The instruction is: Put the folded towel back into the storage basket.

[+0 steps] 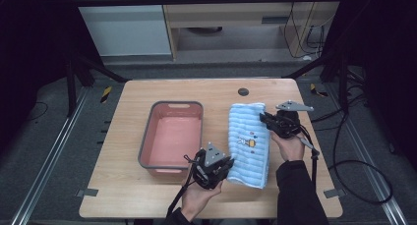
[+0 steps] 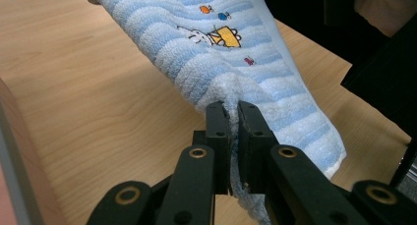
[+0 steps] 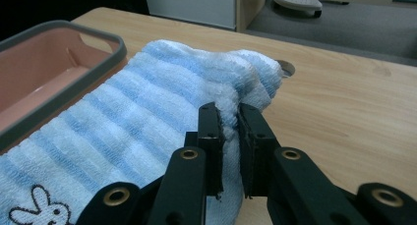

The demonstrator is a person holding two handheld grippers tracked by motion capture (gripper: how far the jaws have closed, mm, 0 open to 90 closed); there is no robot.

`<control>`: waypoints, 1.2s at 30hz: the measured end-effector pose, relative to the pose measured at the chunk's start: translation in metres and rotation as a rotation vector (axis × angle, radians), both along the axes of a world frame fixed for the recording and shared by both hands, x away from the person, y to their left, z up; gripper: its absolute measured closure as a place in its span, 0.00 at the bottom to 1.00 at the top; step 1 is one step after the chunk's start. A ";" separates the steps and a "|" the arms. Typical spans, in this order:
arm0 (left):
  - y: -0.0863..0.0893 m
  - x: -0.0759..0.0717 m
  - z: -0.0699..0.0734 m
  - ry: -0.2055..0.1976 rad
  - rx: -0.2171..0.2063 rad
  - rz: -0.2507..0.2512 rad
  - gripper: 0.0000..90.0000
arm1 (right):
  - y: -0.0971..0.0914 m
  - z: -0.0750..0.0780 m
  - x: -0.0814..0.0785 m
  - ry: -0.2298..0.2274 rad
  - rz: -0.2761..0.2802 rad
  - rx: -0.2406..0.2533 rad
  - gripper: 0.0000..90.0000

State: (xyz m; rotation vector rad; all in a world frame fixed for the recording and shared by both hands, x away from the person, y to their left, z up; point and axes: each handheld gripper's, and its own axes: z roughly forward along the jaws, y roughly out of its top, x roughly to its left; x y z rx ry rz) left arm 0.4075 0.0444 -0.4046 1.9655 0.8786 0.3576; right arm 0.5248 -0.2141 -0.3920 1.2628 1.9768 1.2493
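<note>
A person seated at a light wooden table holds a two-jaw gripper in each hand, both clamped on a folded blue-and-white striped towel that lies lengthwise on the tabletop, just right of a pink plastic basin with a grey rim.

The left gripper, held in the person's left hand, has its jaws closed on the towel's near left corner. In the left gripper view, the two black jaws stand almost together with a fold of terry cloth pinched between them, and the towel stretches away, showing a small embroidered cartoon in yellow, orange and blue.

The right gripper, held in the right hand, grips the towel's far right edge. In the right gripper view, its jaws are likewise nearly closed, a bunched ridge of the towel caught between them, the cloth lifted slightly off the wood at that corner. The basin sits just beside the towel, and a round hole in the table lies just beyond the pinched corner. A rabbit motif shows on the near part of the cloth.

A dark sleeve covers the person's right forearm.
</note>
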 end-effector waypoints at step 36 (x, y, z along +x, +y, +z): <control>0.055 0.002 0.046 -0.096 -0.028 0.076 0.94 | 0.061 0.063 0.006 -0.124 0.034 0.006 0.90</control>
